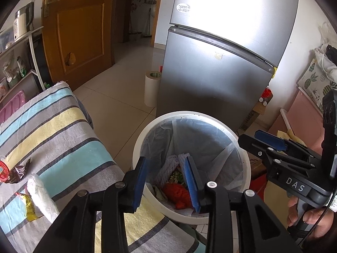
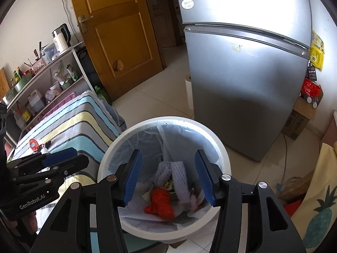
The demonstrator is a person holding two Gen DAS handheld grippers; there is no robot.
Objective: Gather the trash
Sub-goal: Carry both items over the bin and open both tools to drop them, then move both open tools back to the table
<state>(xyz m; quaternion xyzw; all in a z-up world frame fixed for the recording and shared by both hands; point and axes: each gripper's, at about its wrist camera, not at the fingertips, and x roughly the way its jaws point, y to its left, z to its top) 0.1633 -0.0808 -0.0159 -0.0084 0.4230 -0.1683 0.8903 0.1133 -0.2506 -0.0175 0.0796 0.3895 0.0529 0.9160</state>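
Trash (image 2: 160, 203) lies in the bin (image 2: 223, 154); both grippers' jaws gape empty above.

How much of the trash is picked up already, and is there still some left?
Some is done: the white bin already holds a red wad and white foam netting. Nothing is in hand now; the left gripper and right gripper both hover open and empty over the bin. Still left on the striped cloth: a white wad, a yellow wrapper, a dark wrapper and a red lid.
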